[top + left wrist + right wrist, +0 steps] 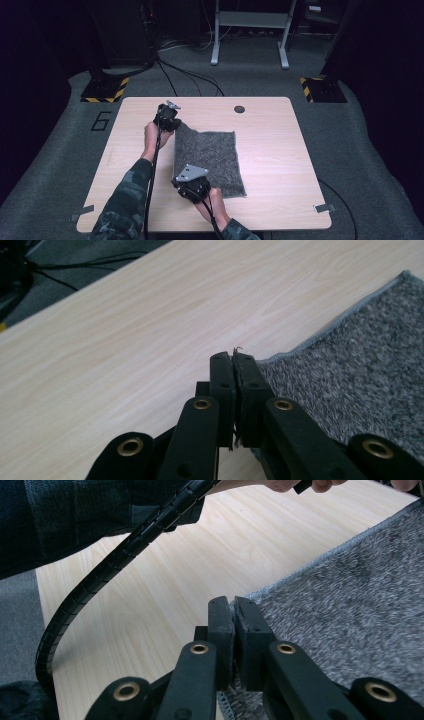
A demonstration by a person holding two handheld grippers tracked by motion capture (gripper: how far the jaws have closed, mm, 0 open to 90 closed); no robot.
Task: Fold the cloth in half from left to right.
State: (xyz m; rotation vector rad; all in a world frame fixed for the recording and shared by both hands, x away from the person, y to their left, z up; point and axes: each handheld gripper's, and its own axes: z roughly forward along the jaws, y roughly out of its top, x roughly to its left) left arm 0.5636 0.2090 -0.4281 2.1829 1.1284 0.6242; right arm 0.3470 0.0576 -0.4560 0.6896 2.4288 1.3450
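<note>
High view – cloth: a grey cloth (pixel 210 160) is laid flat at the middle of the wooden table (pixel 270 150).
High view – left gripper: the left gripper (pixel 168 119) is held at the cloth's far left corner.
High view – right gripper: the right gripper (pixel 191 186) is held at the cloth's near left corner.
Left gripper view – tool state: the jaws are pressed together on the cloth's corner edge; a loose thread is seen at the tips.
Right gripper view – tool state: the jaws are clamped on the cloth's hem; the other hand's cable (pixel 115 560) is seen beyond the cloth's left edge.
Step in hand: both left corners are judged gripped, probably ahead of a fold.
Next move: both corners would need to be lifted together and carried across the cloth towards its right edge, level and evenly.
</note>
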